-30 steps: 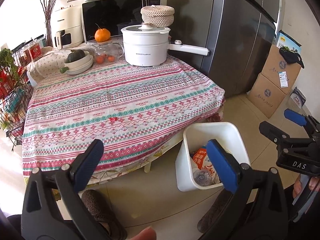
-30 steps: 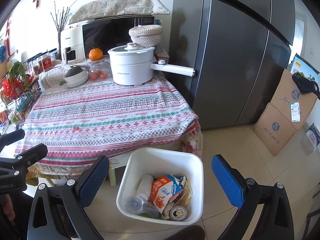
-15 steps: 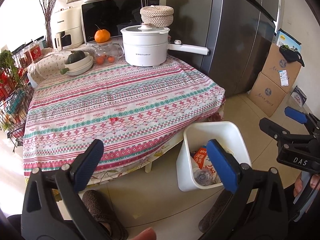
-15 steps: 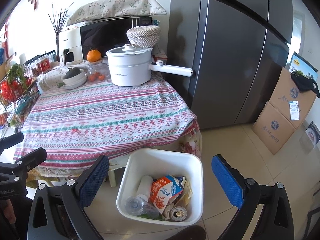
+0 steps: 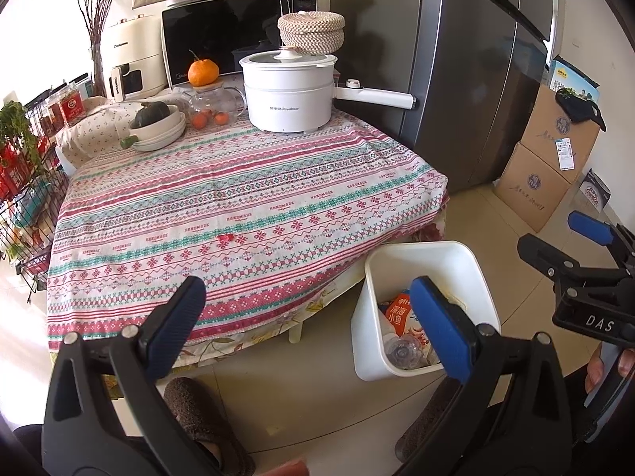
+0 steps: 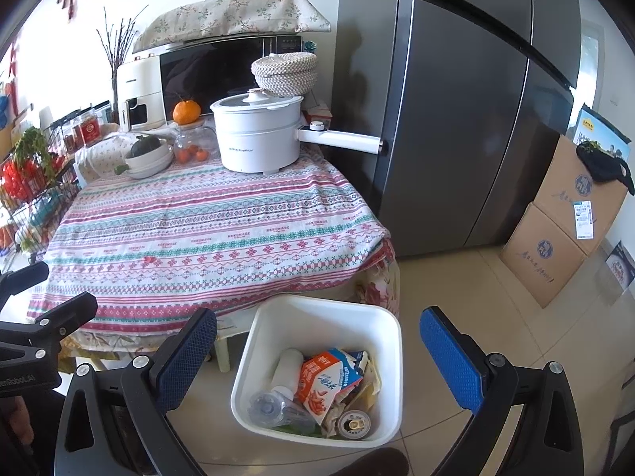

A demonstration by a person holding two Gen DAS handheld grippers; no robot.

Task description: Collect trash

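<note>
Fingers spread wide, empty; trash bin sits between, seemingly below.

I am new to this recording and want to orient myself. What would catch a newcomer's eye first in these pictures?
First, the white bin on the floor beside the table, holding a carton, a clear bottle and a can. Next, the striped tablecloth, with a white pot at its far end. Both tongs, left and right, are open and hold nothing.

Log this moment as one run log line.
left gripper: open, empty | right gripper: open, empty | trash bin: on floor, holds carton, can
</note>
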